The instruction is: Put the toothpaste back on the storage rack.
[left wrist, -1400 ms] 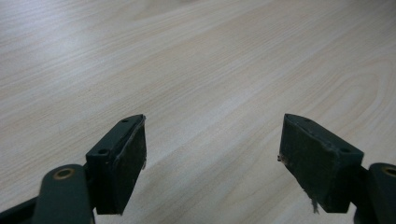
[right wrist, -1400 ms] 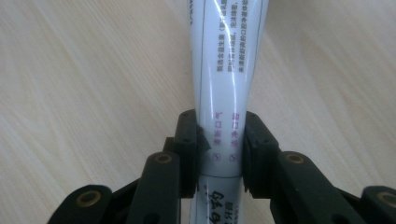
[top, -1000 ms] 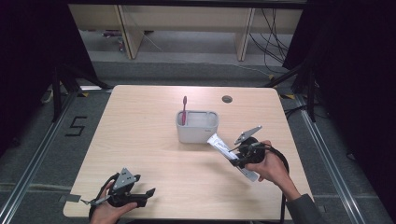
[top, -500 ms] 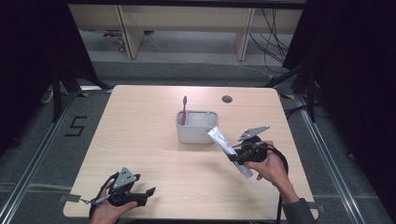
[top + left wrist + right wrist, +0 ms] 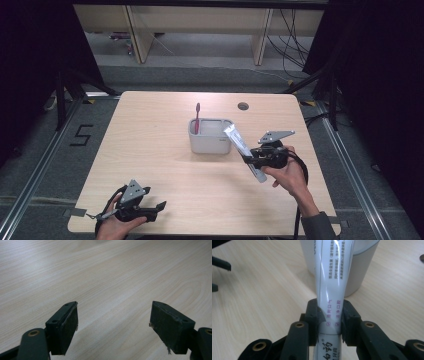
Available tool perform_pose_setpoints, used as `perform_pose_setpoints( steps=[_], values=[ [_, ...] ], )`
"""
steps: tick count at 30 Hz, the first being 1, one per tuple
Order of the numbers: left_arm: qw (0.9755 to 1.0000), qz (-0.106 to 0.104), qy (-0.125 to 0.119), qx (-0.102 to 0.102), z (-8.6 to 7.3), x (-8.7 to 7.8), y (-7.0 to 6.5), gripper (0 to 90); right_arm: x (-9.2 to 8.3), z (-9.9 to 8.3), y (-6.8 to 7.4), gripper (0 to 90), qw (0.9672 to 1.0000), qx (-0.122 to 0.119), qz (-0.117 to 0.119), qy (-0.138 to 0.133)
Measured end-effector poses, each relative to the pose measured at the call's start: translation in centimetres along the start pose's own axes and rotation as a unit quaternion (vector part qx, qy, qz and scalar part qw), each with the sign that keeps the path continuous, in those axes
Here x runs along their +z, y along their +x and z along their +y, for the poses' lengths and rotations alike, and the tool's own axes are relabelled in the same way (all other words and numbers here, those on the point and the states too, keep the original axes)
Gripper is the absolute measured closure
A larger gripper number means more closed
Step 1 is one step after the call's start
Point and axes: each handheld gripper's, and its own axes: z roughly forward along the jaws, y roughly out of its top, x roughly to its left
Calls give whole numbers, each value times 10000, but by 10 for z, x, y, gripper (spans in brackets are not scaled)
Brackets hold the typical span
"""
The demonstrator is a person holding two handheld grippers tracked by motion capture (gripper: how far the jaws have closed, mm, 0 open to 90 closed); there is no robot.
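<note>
Toothpaste tube (image 5: 243, 152), white with small printed writing, sits clamped between the jaws of the right gripper (image 5: 251, 161), which squeeze it near its lower part. In the right gripper view the tube (image 5: 333, 287) rises from between the two black jaws, their pads pressed against both of its sides, and its upper part stands in front of the grey holder (image 5: 359, 270). From the high view the tube slants: its flat crimped end points up toward the right rim of the holder (image 5: 210, 142), and its other end hangs down past the person's right hand (image 5: 286, 172) over the counter (image 5: 150, 140). The tube's top appears to lie just beside the holder's right corner; whether the two touch cannot be told.

A red toothbrush (image 5: 197, 117) stands upright at the left end of the holder, its head above the rim. A small round hole (image 5: 243, 106) lies in the counter behind the holder, toward the far edge.

Left gripper (image 5: 150, 210) rests well apart from the holder, near the counter's front left edge, held in the left hand (image 5: 112, 227). In the left gripper view its jaws stand wide apart with bare wood (image 5: 112, 285) between them.
</note>
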Motion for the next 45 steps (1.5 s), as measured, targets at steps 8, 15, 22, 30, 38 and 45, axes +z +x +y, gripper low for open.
perform_pose_setpoints(
  steps=[8, 15, 22, 30, 38, 45],
  values=[
    [10000, -1, 18, 11, 0, 0, 1, 221, 1, 16, -5, 717, 9992, 7, 12, -392],
    [10000, -8, 1, -12, -1, 1, -1, 221, 0, 35, -6, 718, 9970, 69, 75, -763],
    [9998, -27, -135, -108, -1, 2, -1, 221, 7, 53, -6, 717, 9947, 115, 121, -1018],
    [10000, -35, -3, 40, -1, 0, 0, 221, 17, 72, -7, 717, 9918, 147, 164, -1255],
    [10000, -38, 6, 18, -1, 1, -1, 221, 23, 83, -9, 717, 9903, 222, 144, -1363],
    [10000, -35, -63, -9, -1, 2, -1, 221, 30, 95, -10, 717, 9878, 262, 204, -1520]
  ],
)
